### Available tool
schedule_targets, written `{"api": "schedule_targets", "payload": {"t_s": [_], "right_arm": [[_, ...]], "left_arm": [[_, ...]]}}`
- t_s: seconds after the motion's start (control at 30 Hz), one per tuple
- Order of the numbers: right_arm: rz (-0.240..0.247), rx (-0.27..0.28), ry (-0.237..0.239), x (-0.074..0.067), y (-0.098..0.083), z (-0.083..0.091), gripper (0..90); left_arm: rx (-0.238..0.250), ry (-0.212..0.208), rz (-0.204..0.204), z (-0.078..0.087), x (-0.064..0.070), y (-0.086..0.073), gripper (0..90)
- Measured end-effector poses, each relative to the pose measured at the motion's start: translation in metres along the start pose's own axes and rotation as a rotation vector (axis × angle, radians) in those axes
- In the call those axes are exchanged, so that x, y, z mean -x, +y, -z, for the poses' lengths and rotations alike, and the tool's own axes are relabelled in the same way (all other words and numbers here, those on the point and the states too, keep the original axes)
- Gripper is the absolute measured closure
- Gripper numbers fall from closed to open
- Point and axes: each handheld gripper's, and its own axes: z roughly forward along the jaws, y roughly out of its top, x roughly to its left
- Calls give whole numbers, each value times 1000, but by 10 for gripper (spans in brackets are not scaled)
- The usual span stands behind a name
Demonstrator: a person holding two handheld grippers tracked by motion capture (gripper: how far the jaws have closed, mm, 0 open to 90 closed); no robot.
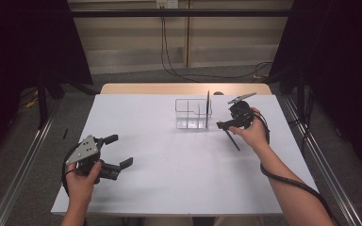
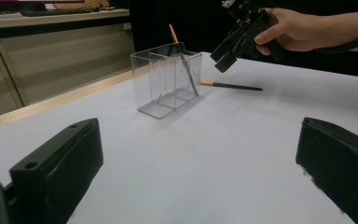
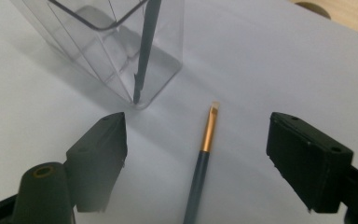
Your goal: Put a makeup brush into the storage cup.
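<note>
A clear compartmented holder (image 1: 188, 114) (image 2: 161, 84) (image 3: 170, 44) stands at the back middle of the white table. One dark brush (image 1: 208, 108) (image 2: 182, 52) (image 3: 145, 51) leans upright in its right end. A second brush (image 1: 232, 140) (image 2: 230, 86) (image 3: 201, 163), dark-handled with a gold ferrule, lies flat on the table to the right of the holder. My right gripper (image 1: 224, 121) (image 2: 223, 57) (image 3: 196, 139) hovers open just above it, one jaw on each side of the ferrule. My left gripper (image 1: 119, 150) (image 2: 200, 144) rests open at the front left, holding nothing.
The white table (image 1: 169, 174) has a wooden strip (image 1: 184, 88) along its back edge, with a small dark round spot (image 1: 218, 93) there. Metal rails run along both sides on the floor. Cables trail on the floor behind, and dark curtains hang left and right.
</note>
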Motion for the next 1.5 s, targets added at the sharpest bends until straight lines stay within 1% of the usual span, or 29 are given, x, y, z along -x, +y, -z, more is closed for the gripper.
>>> {"api": "schedule_targets", "payload": {"t_s": [0.1,0.17,0.23,0.27,0.3,0.33,0.37,0.4,0.43,0.57,0.6,0.73,0.8,0.83,0.93,1.1,1.2,1.3,1.4,1.43,1.5], "right_arm": [[14,-38,2,-2,2,-2,202],[15,-65,3,-3,3,-4,212],[16,-83,7,-4,3,-6,229],[16,-83,7,-4,3,-6,229],[22,-105,4,-5,3,-7,258],[22,-105,4,-5,3,-7,258],[44,-125,5,-6,3,-9,312],[44,-125,5,-6,3,-9,312],[49,-155,10,-7,3,-11,333],[62,-192,25,-9,4,-14,389],[66,-204,23,-9,5,-15,401],[57,-253,28,-9,6,-20,432],[60,-262,28,-9,6,-21,437],[60,-282,29,-10,7,-22,456],[69,-302,24,-11,8,-25,471],[63,-333,22,-12,10,-29,507],[64,-352,17,-13,9,-32,548],[57,-358,23,-13,10,-32,592],[52,-363,32,-14,10,-32,658],[52,-363,32,-14,10,-32,658],[59,-365,40,-15,10,-31,704]], "left_arm": [[1,0,0,0,0,0,4],[1,0,1,0,0,0,4],[1,0,-1,1,0,0,4],[1,0,-1,1,0,0,4],[1,-2,-1,1,0,0,4],[1,-2,-1,1,0,0,4],[2,0,0,1,0,0,4],[1,-1,-1,1,0,0,4],[0,0,-3,1,0,0,4],[3,-1,3,0,0,0,4],[3,0,1,0,0,0,4],[2,-2,2,0,0,0,4],[3,-1,4,0,0,0,4],[3,-2,2,0,-1,-1,4],[3,-3,3,0,-1,-1,4],[4,-3,1,0,-1,-1,4],[4,-4,1,0,-1,-1,4],[4,-4,0,0,-1,-1,4],[3,-3,0,0,-1,-1,4],[3,-3,0,0,-1,-1,4],[4,-5,-1,0,-1,-1,4]]}}
